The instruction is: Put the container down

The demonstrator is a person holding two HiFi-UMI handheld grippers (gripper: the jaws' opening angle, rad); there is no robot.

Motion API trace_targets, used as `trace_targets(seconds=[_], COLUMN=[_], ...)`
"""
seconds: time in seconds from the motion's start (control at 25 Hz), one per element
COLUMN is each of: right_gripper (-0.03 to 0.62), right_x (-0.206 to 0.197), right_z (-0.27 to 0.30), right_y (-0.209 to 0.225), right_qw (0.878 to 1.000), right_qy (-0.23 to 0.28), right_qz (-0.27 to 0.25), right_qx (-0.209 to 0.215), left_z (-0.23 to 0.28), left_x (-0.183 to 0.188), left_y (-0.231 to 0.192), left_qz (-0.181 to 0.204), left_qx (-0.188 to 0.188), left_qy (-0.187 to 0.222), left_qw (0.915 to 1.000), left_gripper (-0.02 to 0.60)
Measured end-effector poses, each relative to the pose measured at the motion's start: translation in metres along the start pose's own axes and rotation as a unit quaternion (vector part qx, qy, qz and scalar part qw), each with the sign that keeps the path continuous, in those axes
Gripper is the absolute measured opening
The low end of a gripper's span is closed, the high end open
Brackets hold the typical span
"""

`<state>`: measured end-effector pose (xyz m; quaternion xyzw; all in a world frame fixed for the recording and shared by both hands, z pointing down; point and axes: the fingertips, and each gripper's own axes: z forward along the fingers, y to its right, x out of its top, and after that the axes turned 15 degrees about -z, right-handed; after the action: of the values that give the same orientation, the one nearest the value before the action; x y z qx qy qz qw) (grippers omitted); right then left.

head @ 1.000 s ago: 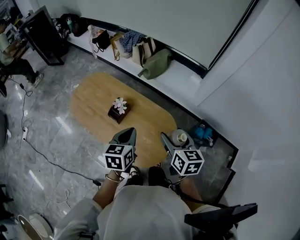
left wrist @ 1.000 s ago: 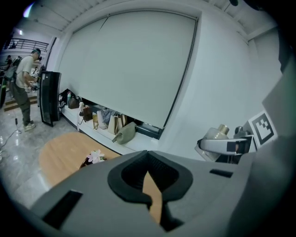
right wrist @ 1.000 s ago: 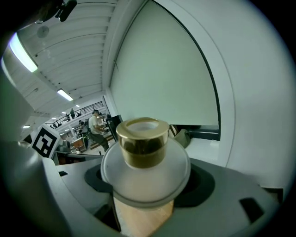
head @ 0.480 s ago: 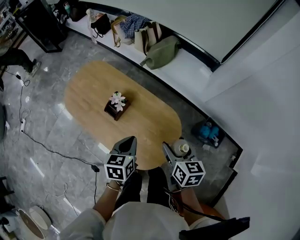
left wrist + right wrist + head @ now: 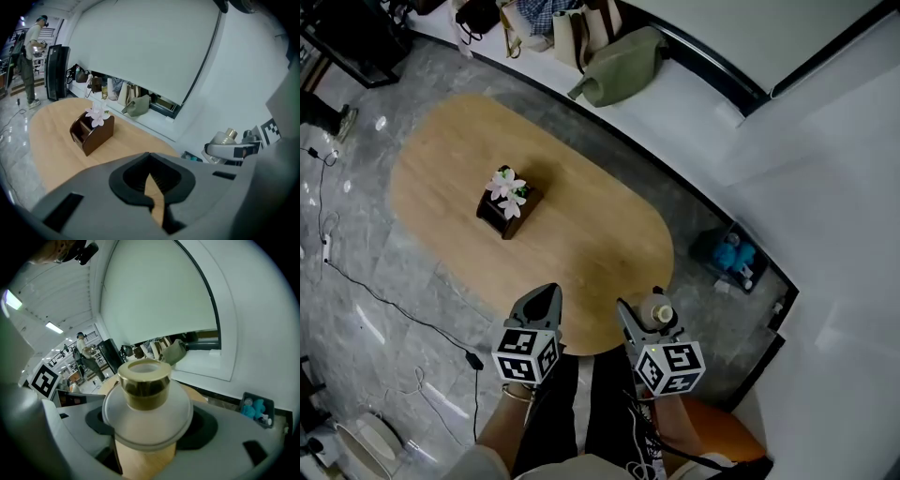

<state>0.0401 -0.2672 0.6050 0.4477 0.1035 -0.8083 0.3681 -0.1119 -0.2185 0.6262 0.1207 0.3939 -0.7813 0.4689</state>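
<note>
The container [image 5: 657,310] is a frosted white bottle with a gold neck and an open mouth. My right gripper [image 5: 643,319] is shut on it and holds it upright over the near right edge of the oval wooden table [image 5: 581,234]. In the right gripper view the container [image 5: 145,394] fills the middle, with the right gripper [image 5: 147,430] clamping its body from both sides. My left gripper [image 5: 546,298] hovers over the table's near edge to the left, shut and holding nothing. The left gripper [image 5: 151,180] shows its pads together in its own view.
A dark wooden box with white flowers [image 5: 503,208] stands mid-table, also seen as the box [image 5: 91,131]. Bags [image 5: 619,75] line a white ledge beyond the table. A bin of blue items [image 5: 731,255] sits on the floor at the right, cables [image 5: 394,309] at the left. A person [image 5: 30,56] stands far back.
The view has shifted forward, so the table now lies nearer and more central. Both grippers have come up to its near edge. The right one still holds the container.
</note>
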Motion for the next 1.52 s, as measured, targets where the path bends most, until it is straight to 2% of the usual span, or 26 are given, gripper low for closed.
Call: trace_targets(seconds=[0.2, 0.48, 0.72, 1.52], right_gripper=[0.345, 0.345, 0.345, 0.345], right_x=[-0.036, -0.062, -0.063, -0.069], right_z=[0.026, 0.047, 0.07, 0.154], right_y=[0.003, 0.01, 0.03, 0.092], right_qw=[1.0, 1.0, 0.999, 0.994], right_qy=[-0.007, -0.018, -0.024, -0.069], right_qz=[0.009, 0.002, -0.021, -0.079], right_qx=[0.003, 0.007, 0.002, 0.014], left_z=[0.029, 0.042, 0.057, 0.11], left_x=[-0.023, -0.051, -0.061, -0.061], left_y=[-0.021, -0.047, -0.06, -0.059], left_qz=[-0.016, -0.022, -0.041, -0.051], left_qx=[0.004, 0.018, 0.024, 0.021], left_qy=[-0.001, -0.014, -0.015, -0.035], left_qw=[0.9999, 0.9995, 0.9988, 0.9979], left_gripper=[0.008, 0.008, 0.008, 0.008])
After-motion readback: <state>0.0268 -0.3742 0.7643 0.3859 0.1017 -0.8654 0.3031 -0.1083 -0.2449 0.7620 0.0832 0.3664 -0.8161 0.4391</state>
